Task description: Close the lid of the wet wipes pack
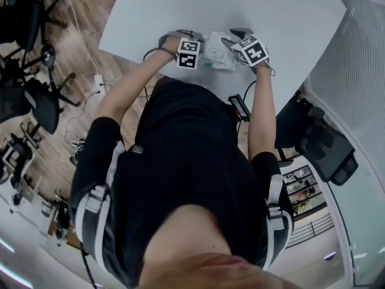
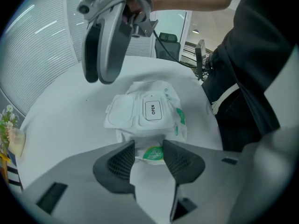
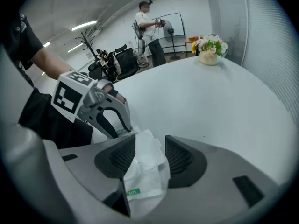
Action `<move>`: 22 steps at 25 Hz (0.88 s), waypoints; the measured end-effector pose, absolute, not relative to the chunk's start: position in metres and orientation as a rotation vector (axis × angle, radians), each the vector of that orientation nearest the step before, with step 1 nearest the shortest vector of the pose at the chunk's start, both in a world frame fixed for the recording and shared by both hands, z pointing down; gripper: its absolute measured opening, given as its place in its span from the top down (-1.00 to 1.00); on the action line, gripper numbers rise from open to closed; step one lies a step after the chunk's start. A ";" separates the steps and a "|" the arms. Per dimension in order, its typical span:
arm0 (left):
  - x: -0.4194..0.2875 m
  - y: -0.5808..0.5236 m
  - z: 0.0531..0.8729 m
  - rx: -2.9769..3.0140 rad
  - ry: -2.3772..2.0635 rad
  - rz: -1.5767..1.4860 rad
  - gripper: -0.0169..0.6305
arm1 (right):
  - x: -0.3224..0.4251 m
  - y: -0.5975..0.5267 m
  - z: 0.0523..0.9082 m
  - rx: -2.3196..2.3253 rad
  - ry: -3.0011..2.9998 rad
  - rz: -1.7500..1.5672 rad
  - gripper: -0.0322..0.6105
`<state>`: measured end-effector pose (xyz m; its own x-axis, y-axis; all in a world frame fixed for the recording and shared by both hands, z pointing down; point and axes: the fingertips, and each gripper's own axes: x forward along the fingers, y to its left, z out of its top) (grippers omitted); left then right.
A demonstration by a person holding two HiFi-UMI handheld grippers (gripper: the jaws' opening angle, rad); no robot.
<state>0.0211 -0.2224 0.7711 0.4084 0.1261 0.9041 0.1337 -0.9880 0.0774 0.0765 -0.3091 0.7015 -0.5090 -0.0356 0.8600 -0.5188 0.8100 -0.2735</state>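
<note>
The white wet wipes pack (image 2: 161, 125) lies on the white table (image 1: 283, 17). Its flip lid (image 2: 120, 111) lies folded back open, beside the flap marked OPEN (image 2: 153, 110). My left gripper (image 2: 148, 155) is closed on the pack's near end, where a green label shows between the pads. In the left gripper view my right gripper (image 2: 99, 78) hangs above the pack's far end and touches nothing. Looking along my right gripper (image 3: 149, 155), I see its jaws open with the pack's white wrap (image 3: 142, 171) below the gap. In the head view both grippers flank the pack (image 1: 215, 53).
A vase of flowers (image 3: 209, 48) stands at the table's far side. A person (image 3: 147, 31) stands in the background beyond the table. Office chairs (image 1: 36, 101) are on the wooden floor to the left. A small black device (image 1: 239, 107) hangs near the table's front edge.
</note>
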 end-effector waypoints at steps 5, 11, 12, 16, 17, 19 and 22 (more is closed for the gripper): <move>0.019 -0.223 0.770 -2.628 -0.249 -1.673 0.34 | 0.072 -0.308 0.738 0.279 -1.982 0.659 0.23; 0.021 -0.224 0.769 -2.629 -0.240 -1.660 0.35 | 0.069 -0.308 0.763 0.156 -1.937 0.710 0.23; 0.021 -0.224 0.769 -2.630 -0.238 -1.658 0.34 | 0.068 -0.307 0.765 0.130 -1.932 0.719 0.24; 0.020 -0.225 0.769 -2.636 -0.232 -1.650 0.35 | 0.061 -0.303 0.769 0.039 -1.915 0.738 0.40; 0.020 -0.225 0.769 -2.635 -0.232 -1.650 0.35 | 0.061 -0.302 0.767 0.033 -1.912 0.734 0.43; 0.019 -0.224 0.768 -2.634 -0.233 -1.650 0.35 | 0.061 -0.302 0.759 0.037 -1.918 0.724 0.46; 0.019 -0.222 0.768 -2.640 -0.221 -1.640 0.35 | 0.065 -0.296 0.741 0.039 -1.950 0.717 0.56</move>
